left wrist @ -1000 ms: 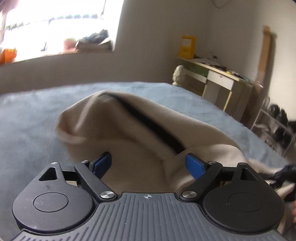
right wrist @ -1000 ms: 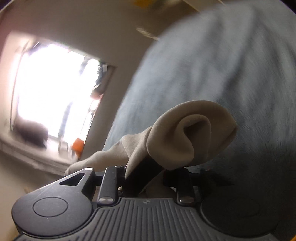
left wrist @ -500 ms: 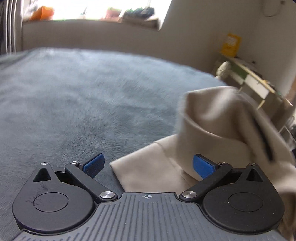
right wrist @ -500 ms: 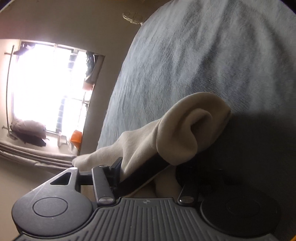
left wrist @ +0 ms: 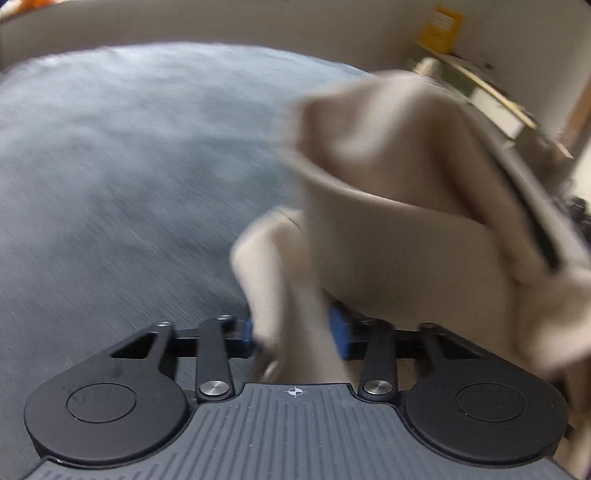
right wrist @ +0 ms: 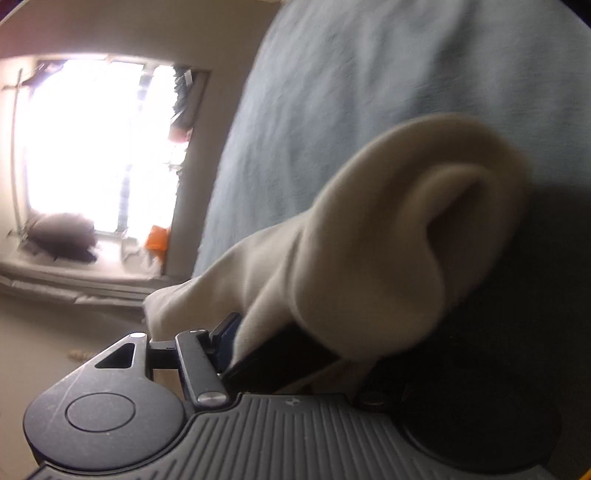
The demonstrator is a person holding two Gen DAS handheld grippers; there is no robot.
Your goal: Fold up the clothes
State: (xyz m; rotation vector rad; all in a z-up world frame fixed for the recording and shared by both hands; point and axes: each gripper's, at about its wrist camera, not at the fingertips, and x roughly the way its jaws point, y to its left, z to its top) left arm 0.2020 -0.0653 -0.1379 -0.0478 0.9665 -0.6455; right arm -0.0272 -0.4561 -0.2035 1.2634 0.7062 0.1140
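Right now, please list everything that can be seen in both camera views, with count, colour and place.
garment: one, beige with a black band, lifted over the bed, held at two places.
bed cover: one, grey-blue, under everything.
window: one, bright, beyond the bed in the right view.
orange object: one, on the window sill, too blurred to name.
dark bundle: one, on the sill.
desk: one, pale wood and white, by the far wall.
yellow box: one, on the desk.
left tongs: black, blue pads, shut on the garment.
right tongs: black, shut on the garment.
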